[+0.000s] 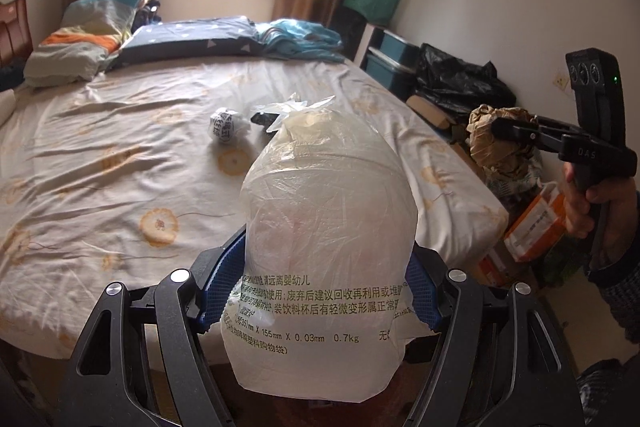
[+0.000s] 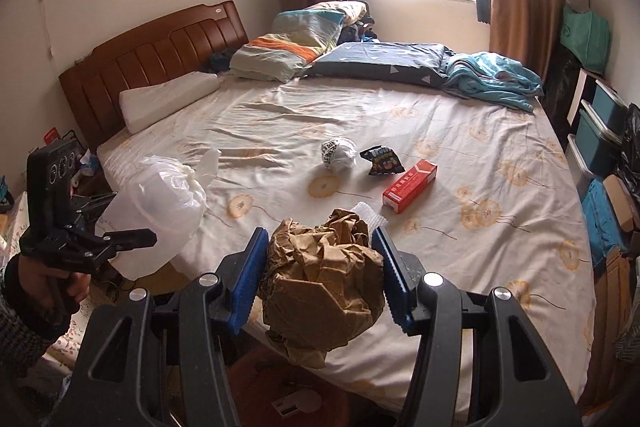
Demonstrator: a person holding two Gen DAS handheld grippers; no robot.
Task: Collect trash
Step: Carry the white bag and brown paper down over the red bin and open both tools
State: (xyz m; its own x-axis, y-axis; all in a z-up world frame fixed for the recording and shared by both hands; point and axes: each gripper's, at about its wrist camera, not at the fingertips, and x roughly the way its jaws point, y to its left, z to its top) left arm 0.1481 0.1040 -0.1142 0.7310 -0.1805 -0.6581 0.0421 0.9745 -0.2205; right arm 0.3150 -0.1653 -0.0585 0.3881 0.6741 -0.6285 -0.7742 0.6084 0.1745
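My left gripper (image 1: 320, 283) is shut on a tied clear plastic bag (image 1: 324, 211) with printed text, held above the bed's near edge; it also shows in the right wrist view (image 2: 160, 203). My right gripper (image 2: 320, 279) is shut on a crumpled brown paper wad (image 2: 324, 279), also seen in the left wrist view (image 1: 500, 139). On the bed sheet (image 2: 440, 131) lie a crumpled white paper ball (image 2: 339, 154), a small black snack wrapper (image 2: 382, 161), a red box (image 2: 410, 185) and a white foam piece (image 2: 370, 213).
Pillows (image 2: 280, 47) and a blue blanket (image 2: 492, 77) lie at the bed's far side by the window. A wooden headboard (image 2: 152, 63) stands left. Storage bins (image 2: 600, 135), black bags (image 1: 460, 79) and boxes (image 1: 532, 227) crowd the floor right of the bed.
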